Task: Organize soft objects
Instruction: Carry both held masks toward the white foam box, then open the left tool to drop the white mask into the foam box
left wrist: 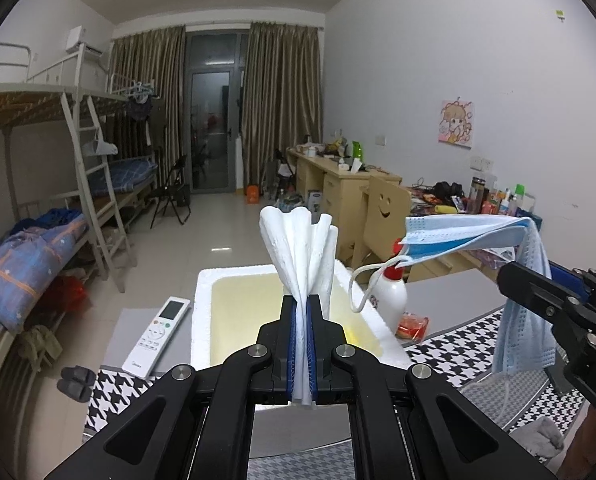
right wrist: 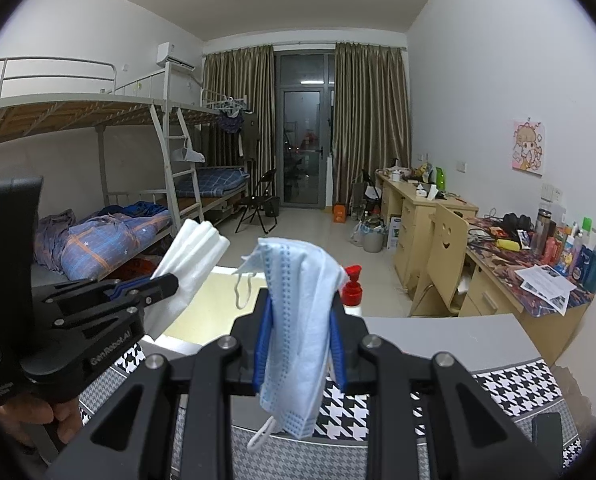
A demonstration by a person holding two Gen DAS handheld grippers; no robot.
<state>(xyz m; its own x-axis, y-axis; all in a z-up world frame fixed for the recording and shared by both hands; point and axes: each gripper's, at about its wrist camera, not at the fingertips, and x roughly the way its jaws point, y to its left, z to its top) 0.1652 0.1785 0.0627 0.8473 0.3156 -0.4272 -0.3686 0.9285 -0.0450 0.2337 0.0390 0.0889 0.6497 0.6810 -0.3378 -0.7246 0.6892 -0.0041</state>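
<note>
My left gripper (left wrist: 303,306) is shut on a folded white tissue (left wrist: 298,248) that fans out above its jaws, held over a white foam box (left wrist: 206,312). The tissue also shows in the right wrist view (right wrist: 190,256). My right gripper (right wrist: 299,312) is shut on a light blue face mask (right wrist: 298,320) that drapes over and below its jaws. In the left wrist view the mask (left wrist: 465,236) hangs from the right gripper (left wrist: 509,276), to the right of the box.
A white remote (left wrist: 158,332) lies left of the box. A white bottle with a red cap (left wrist: 389,296) and a red packet (left wrist: 413,326) stand right of it. A houndstooth cloth (left wrist: 457,344) covers the table. A grey sock (left wrist: 545,438) lies at right.
</note>
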